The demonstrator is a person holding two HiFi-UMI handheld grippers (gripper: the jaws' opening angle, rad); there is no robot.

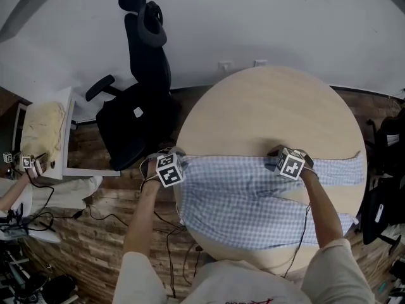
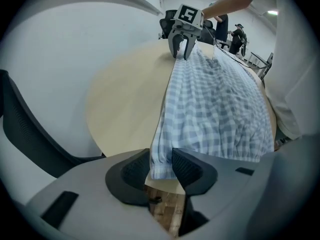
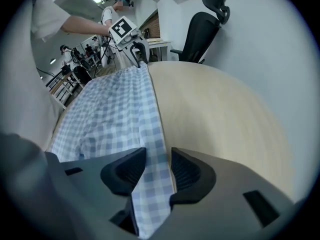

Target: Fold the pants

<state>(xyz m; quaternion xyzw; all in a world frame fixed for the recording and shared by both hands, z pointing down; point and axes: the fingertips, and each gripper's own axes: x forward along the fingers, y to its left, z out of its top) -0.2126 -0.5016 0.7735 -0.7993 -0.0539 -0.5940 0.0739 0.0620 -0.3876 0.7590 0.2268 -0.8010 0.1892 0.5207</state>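
Across the near half of the surface (image 1: 266,106), we find the checked pants (image 1: 253,198) lying in one long band, apparently folded lengthwise with crosswise folds outstanding, while left tool (image 2: 161,166) and right tool (image 3: 157,169) both stand apart, the cloth's far edge loose between each one's jaws.

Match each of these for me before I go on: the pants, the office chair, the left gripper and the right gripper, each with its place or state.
Things:
1. pants
2. office chair
3. left gripper
4. right gripper

Places or states:
A. black, on the floor beside the table, at its far left
B. open, fingers either side of the pants' far edge, partway along it
C. blue-and-white check, spread across the table's near half
D. open, fingers either side of the gathered hem at the table's left rim

Pairs: 1-C, 2-A, 3-D, 4-B
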